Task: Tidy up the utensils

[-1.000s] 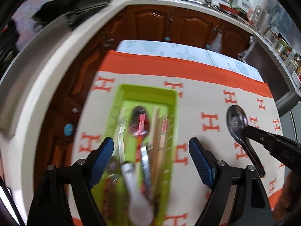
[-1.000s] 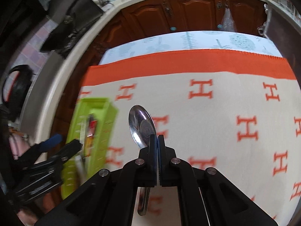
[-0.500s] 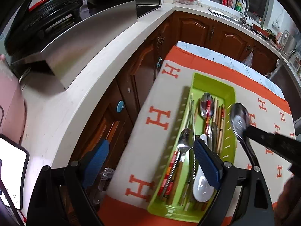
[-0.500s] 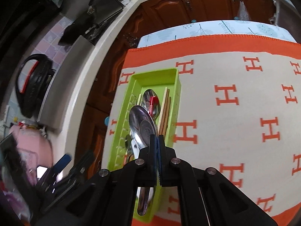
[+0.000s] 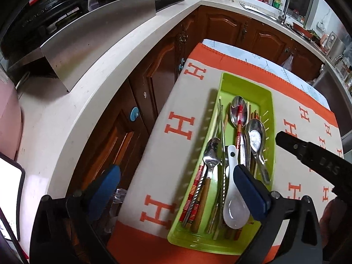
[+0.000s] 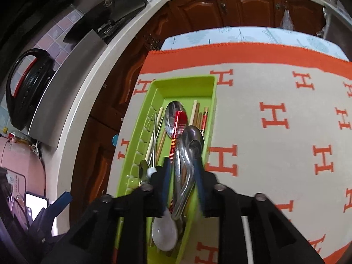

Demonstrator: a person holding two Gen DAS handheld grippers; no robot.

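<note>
Right claw (image 6: pixel 182 171) sits low centre of the right wrist view, fingers parted either side of a steel soup spoon (image 6: pixel 191 145); whether the pads touch the handle cannot be told, frame is blurred there. From the left wrist view the spoon appears to lie in the green utensil tray (image 5: pixel 269 101), along its right wall, bowl toward the far end, so judged released or in release. Tray holds the rest: a second steel spoon (image 5: pixel 237 112) at centre with a red-striped chopstick (image 5: pixel 239 127) across its bowl, a white ceramic spoon (image 5: pixel 234 206) at lower centre, a small spoon with a red-striped handle (image 5: pixel 212 151) to its left, wooden and metal chopsticks beneath. Tray rests on the orange-and-cream H-pattern cloth (image 5: pixel 180 127) covering the surface, its left edge near the cloth's left edge. Left claw (image 5: pixel 176 189) hangs spread wide at lower frame, gripping nothing, its right finger over the tray's near end. Risks, as judged: the soup spoon's handle leans on the pile and tray wall, so a sideways withdrawal of the right claw could drag it out over the rim; a finger catching the red-striped chopstick could flip it; the left claw's finger could nudge the tray on the cloth.
</note>
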